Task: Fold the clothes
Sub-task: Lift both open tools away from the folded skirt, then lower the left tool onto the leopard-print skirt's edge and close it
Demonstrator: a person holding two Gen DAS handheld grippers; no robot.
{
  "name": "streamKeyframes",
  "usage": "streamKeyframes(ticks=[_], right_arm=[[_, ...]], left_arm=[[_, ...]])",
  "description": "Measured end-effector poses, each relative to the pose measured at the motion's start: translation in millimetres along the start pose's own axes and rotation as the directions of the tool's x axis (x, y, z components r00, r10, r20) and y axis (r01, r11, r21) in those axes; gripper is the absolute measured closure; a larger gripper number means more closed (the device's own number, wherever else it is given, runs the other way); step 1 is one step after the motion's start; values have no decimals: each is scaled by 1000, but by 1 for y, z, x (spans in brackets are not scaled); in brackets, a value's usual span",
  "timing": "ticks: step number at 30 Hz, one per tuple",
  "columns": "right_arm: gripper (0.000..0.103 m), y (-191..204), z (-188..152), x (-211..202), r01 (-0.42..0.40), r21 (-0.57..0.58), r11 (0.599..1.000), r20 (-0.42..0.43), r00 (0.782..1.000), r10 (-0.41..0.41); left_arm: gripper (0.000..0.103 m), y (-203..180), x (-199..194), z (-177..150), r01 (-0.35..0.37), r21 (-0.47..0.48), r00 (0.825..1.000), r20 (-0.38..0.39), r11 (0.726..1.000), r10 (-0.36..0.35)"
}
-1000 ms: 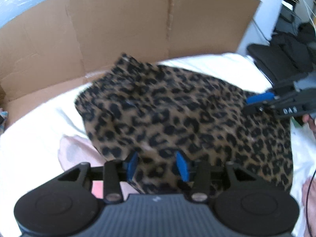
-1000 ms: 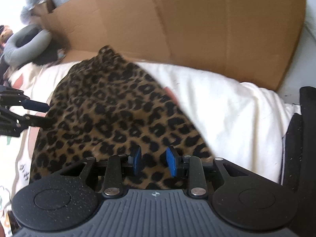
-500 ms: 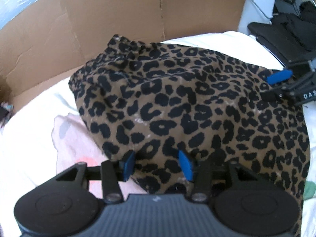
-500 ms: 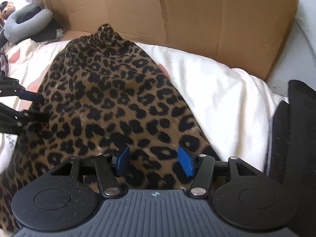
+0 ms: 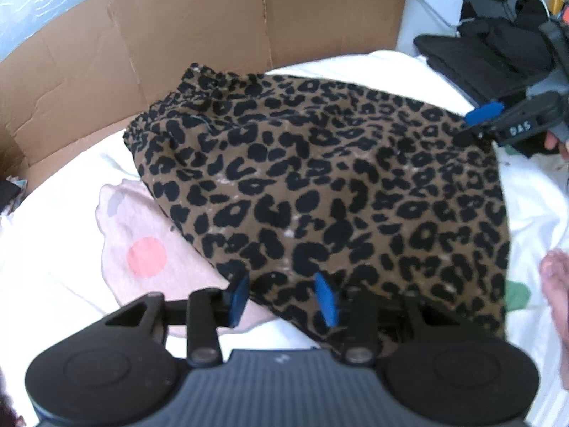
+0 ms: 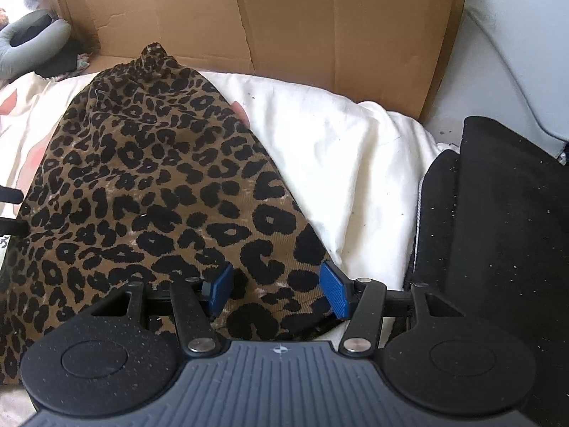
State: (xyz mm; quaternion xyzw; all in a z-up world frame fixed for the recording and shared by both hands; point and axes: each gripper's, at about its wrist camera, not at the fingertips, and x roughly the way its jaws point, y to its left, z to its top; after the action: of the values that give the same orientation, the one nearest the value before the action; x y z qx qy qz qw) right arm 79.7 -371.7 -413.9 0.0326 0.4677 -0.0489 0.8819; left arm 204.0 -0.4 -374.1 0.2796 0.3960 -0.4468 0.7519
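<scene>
A leopard-print garment (image 5: 320, 185) lies spread on the white bedding, its gathered end toward the cardboard. My left gripper (image 5: 282, 299) sits at the garment's near left corner. Its jaws are closing, the hem lies between the blue pads (image 5: 325, 300), and they do not press on it. My right gripper (image 6: 277, 293) stands open at the near right corner of the garment (image 6: 142, 185), with cloth between its wide-set pads (image 6: 334, 295). The right gripper (image 5: 478, 119) also shows at the right edge of the left wrist view.
A cardboard wall (image 6: 320, 17) stands behind the bed. White bedding (image 6: 338, 142) lies to the right, beside a stack of black cloth (image 6: 498, 231). A pink cloth with a coral dot (image 5: 142, 249) lies left of the garment. A person's fingers (image 5: 554, 284) show at the right edge.
Both grippers have drawn back to the garment's near corners. The right jaws have widened. The left jaws widened a little, then narrowed. The garment now lies flatter and more spread out.
</scene>
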Motion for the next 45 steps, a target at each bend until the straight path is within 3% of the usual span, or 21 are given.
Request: streamKeyframes(ticks=[5,9,12,15,25,35,45], right_arm=[[43,1,0,-14,-16,33,999,24,1000,15],[43,7,0,-19,-53,58,997,34,998,51],[43,19,-3,-15,-71,36,997,18,997,70],[43,25,-7,-10,-65,7,998,-9,998,65],[43,12,-22,-15,-15,-11,1000,-31,999,15],[43,1,-32,-32,-5,65,998,-29,1000,7],[43,9,-33,-32,-17,66,998,-39,999,19]], left_arm=[[73,-12,-12,4,47,-4,998,43,999,-46],[73,-27,-2,5,77,30,997,18,997,-78],[74,-35,12,-3,67,60,997,-34,996,-65],[74,-42,13,-8,47,108,999,-30,993,-44],[72,-40,-10,-18,56,83,996,-70,995,-50],[72,-12,-54,-42,91,-98,990,-97,991,-101],[71,1,-49,-66,222,-313,958,-108,923,-267]])
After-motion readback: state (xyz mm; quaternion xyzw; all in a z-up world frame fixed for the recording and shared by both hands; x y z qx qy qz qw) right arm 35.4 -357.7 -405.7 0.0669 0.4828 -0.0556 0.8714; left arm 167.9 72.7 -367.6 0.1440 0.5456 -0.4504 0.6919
